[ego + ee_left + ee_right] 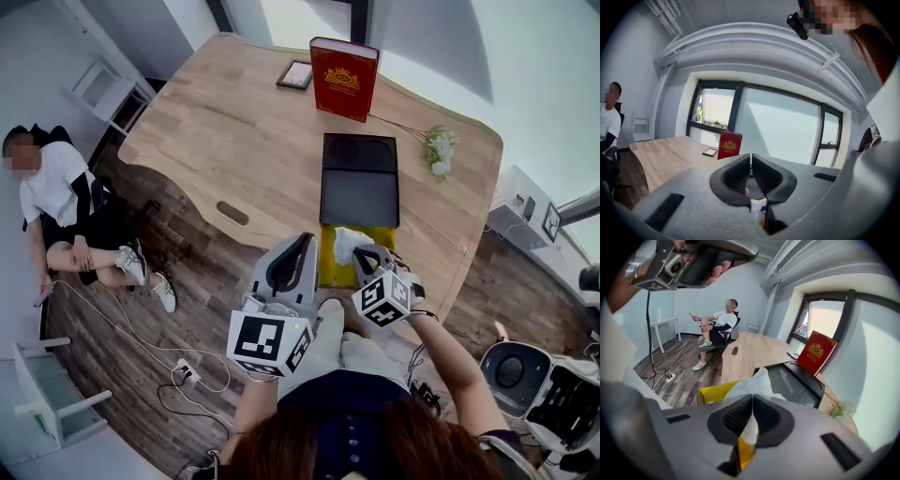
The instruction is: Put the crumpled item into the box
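A white crumpled paper point(349, 244) is pinched in my right gripper point(364, 257), which is shut on it. In the right gripper view the crumpled paper point(754, 383) sticks out past the jaws of that gripper point(752, 401), above an open yellow box point(715, 391). The yellow box point(326, 267) sits at the wooden table's point(234, 141) near edge, just below the paper. My left gripper point(300, 246) hangs beside it on the left, shut with nothing in it, and in its own view the left gripper point(751, 159) points towards the windows.
A black lid or tray point(359, 183) lies just beyond the yellow box. Farther back stand a red case point(344, 78) and a small framed item point(295, 74). White flowers point(438, 150) lie at the right. A person point(66, 206) sits left of the table.
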Motion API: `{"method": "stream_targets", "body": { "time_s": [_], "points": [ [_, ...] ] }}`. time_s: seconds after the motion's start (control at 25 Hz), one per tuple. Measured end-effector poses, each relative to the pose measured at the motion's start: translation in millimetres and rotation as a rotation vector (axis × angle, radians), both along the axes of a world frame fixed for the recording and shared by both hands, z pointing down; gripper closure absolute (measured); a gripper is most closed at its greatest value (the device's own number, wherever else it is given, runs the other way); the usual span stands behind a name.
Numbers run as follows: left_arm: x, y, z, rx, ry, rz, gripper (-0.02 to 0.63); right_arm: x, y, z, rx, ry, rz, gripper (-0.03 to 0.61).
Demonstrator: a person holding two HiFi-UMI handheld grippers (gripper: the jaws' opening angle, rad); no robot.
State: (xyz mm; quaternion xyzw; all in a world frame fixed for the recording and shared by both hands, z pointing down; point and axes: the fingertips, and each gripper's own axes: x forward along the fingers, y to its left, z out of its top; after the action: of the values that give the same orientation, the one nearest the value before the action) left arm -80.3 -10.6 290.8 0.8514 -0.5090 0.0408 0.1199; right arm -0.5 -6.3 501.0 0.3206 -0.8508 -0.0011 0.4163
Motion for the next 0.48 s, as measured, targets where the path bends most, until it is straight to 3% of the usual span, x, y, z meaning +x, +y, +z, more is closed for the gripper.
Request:
{"method": "stream_targets", "body": {
  "time_s": [0.48],
  "points": [
    [-5.6,-8.0,16.9,-0.039,-0.002,-0.005,0.578,0.9,-6.5,49.4,-0.09,0.091,-0.045,0.552]
  ]
}}
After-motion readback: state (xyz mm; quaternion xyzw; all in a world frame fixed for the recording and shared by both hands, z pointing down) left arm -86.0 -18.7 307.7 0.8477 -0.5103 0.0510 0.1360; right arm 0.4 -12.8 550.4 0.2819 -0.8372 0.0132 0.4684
